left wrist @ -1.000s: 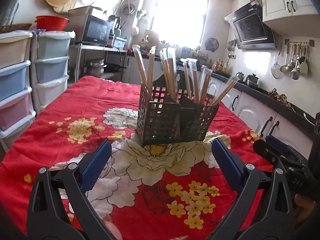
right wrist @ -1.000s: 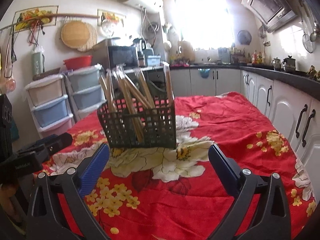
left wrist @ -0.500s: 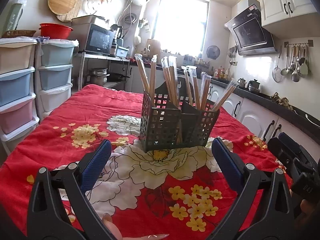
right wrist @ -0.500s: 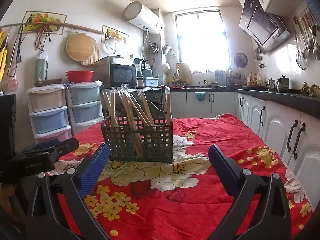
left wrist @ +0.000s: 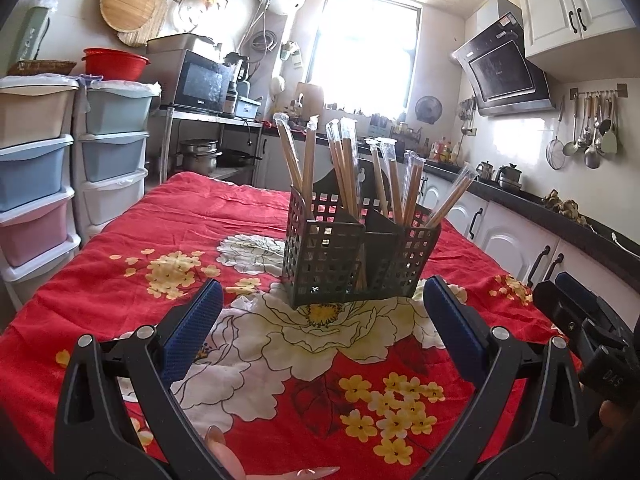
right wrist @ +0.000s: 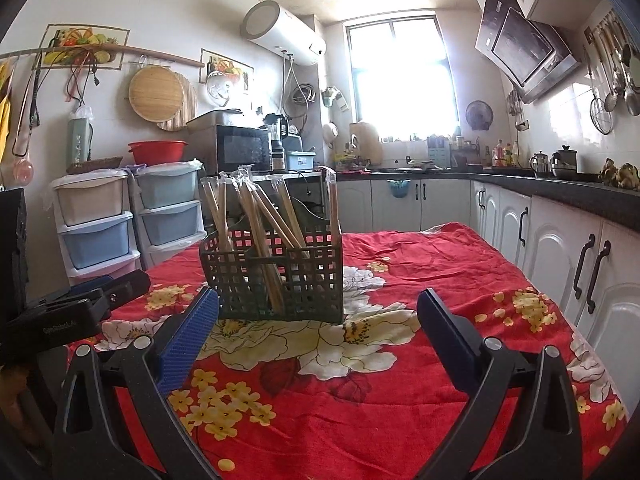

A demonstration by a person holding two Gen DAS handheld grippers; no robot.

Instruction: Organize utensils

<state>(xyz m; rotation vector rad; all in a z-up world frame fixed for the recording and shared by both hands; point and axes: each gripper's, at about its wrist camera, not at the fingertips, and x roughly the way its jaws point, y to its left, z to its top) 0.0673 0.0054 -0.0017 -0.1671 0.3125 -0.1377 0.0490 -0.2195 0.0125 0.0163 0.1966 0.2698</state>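
I see a dark green square-mesh plastic utensil caddy (left wrist: pixel 358 258) standing upright on a worktop covered by a red cloth printed with white and yellow flowers (left wrist: pixel 168 224). The caddy is split into compartments, and plastic-sleeved wooden chopsticks (left wrist: pixel 348 168) stand in them, leaning at different angles; I see none lying loose on the cloth around the caddy. My left gripper (left wrist: pixel 322 330), black-framed with blue ribbed pads, hangs in front of the caddy with its jaws spread wide and nothing between them. My right gripper (right wrist: pixel 318 330) sits to the caddy's other side, jaws likewise wide apart and empty; in its view the caddy (right wrist: pixel 276 276) is just beyond the pad tips. Each gripper shows at the edge of the other's view. Judging by this, the sorting looks close to done, or I am choosing which chopsticks to regroup. To do that well, I would pick one sleeved pair near its upper end, close the jaws squarely across it, and lift straight up so neighbouring pairs do not snag. The caddy looks light, so steadying its rim with the other gripper should keep it from tipping.
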